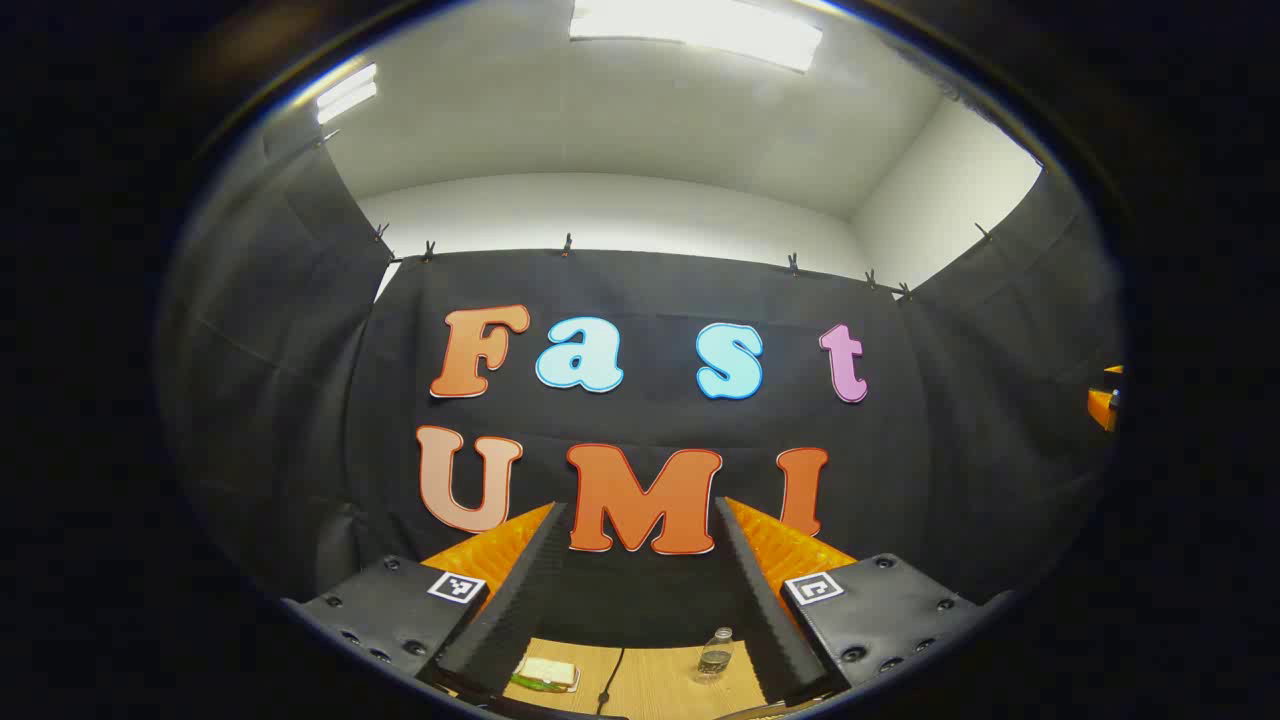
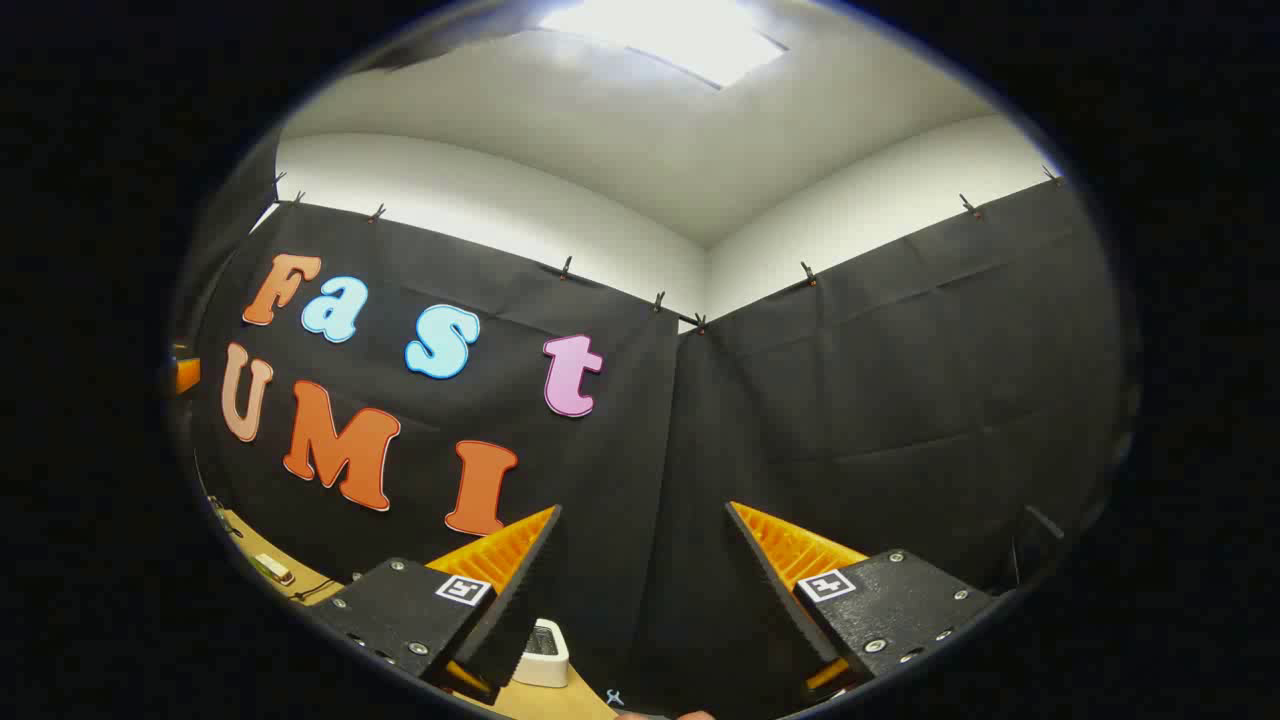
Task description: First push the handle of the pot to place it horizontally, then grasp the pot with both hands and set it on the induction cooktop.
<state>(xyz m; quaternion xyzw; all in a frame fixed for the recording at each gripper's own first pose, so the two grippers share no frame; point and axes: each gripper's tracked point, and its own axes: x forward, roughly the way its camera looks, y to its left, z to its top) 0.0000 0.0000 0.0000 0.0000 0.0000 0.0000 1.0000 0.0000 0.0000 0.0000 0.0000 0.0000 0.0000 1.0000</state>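
Both grippers are raised and look at the booth wall rather than down at the work. In the left gripper view the left gripper point(image 1: 640, 570) has its fingers spread wide apart with nothing between them; past them a strip of light wooden table point(image 1: 660, 685) shows at the bottom, meeting the black cloth wall point(image 1: 640, 280) at its far edge. On that strip, near the far edge, stand a small clear bottle point(image 1: 715, 655) to the right and a flat pale pad on a green base point(image 1: 545, 674) to the left, well apart, with a dark cable point(image 1: 610, 675) running across the wood between them. In the right gripper view the right gripper point(image 2: 645, 590) is likewise spread open and empty, aimed at the corner where two cloth walls meet. A small white boxy device point(image 2: 543, 655) sits on the table point(image 2: 535, 700) by the wall. Above the cloth, white walls and a ceiling with bright light panels point(image 1: 695, 30). The pot and cooktop lie somewhere below what these pictures take in.
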